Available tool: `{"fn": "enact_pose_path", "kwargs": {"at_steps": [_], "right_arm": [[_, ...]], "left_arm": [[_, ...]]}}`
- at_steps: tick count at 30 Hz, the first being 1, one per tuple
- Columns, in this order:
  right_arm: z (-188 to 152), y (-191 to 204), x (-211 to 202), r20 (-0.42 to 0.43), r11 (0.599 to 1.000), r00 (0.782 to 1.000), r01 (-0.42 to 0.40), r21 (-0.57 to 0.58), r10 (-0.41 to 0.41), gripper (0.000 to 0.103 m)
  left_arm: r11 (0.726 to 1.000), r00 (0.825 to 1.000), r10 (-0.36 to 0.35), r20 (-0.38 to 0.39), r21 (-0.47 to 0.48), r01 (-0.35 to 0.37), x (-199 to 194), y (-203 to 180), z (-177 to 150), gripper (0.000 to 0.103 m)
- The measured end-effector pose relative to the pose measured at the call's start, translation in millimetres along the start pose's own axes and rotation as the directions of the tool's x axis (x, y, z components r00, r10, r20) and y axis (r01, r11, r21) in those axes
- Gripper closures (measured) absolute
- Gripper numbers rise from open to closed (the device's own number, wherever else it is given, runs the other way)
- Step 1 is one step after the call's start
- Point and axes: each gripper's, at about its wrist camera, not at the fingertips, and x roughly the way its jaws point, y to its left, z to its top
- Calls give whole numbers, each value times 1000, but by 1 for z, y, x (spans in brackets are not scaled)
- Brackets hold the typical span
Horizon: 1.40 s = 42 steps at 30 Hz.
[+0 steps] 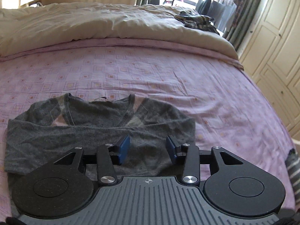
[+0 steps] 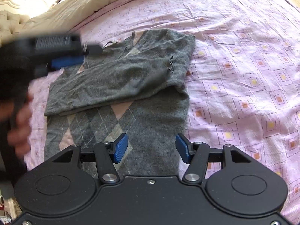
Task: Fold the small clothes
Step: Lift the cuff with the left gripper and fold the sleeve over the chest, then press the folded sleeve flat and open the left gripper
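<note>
A small grey argyle sweater [image 2: 120, 78] with pink diamonds lies flat on the pink bedsheet, both sleeves folded across its chest. In the left wrist view the sweater [image 1: 90, 129] fills the lower left, V-neck toward the pillows. My left gripper [image 1: 148, 150] hovers open over the sweater's folded sleeve, nothing between its blue pads. My right gripper [image 2: 151, 148] stands open above the sweater's lower body near the hem. The left gripper [image 2: 65, 56] also shows blurred at the left of the right wrist view, held by a hand [image 2: 20, 120], above the sweater's collar side.
The pink patterned sheet [image 1: 187, 86] spreads to the right of the sweater. A cream duvet [image 1: 93, 22] is bunched at the far side with a dark patterned garment [image 1: 196, 20] on it. Cream wardrobe doors [image 1: 277, 46] stand right of the bed. A striped cloth [image 1: 294, 168] lies at the right edge.
</note>
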Motion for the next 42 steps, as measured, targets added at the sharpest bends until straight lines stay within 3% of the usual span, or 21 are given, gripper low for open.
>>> {"fn": "enact_pose_path", "kwargs": {"at_steps": [3,7,14,20,21,23,27,30,32,33,37,42], "right_arm": [[8,3,5,9,1000,1000,9,8,-9,41],[23,9,14,24,999,999,32,15,-33,41],[58,13,28,60,996,995,76,36,-79,41],[83,9,48,61,992,992,108,62,-111,41],[86,8,52,56,991,992,112,66,-116,41],[91,7,61,45,990,991,122,66,-125,41],[99,6,79,25,992,992,120,41,-121,42],[102,7,95,-5,988,988,156,23,-156,51],[104,4,104,-38,985,985,171,33,-169,68],[105,3,106,-55,985,985,167,35,-165,91],[104,3,98,-37,981,980,196,9,-195,94],[100,-16,105,-75,980,982,182,83,-176,95]], "left_arm": [[998,998,44,-36,56,-42,1,7,-17,60],[992,988,125,-92,25,-123,4,49,-26,60],[952,947,277,-160,-85,-293,19,138,-19,60],[918,911,306,-277,-167,-359,45,196,-31,60],[917,910,299,-288,-177,-358,47,203,-35,59],[925,927,280,-251,-188,-330,42,210,-41,58],[935,930,283,-234,-150,-322,39,207,-45,58],[929,931,286,-227,-173,-328,38,208,-46,58],[927,930,291,-226,-175,-333,38,207,-46,58],[927,929,293,-226,-172,-334,38,206,-46,58],[932,931,287,-224,-160,-326,38,208,-45,58],[935,930,287,-227,-144,-324,40,207,-43,58]]}}
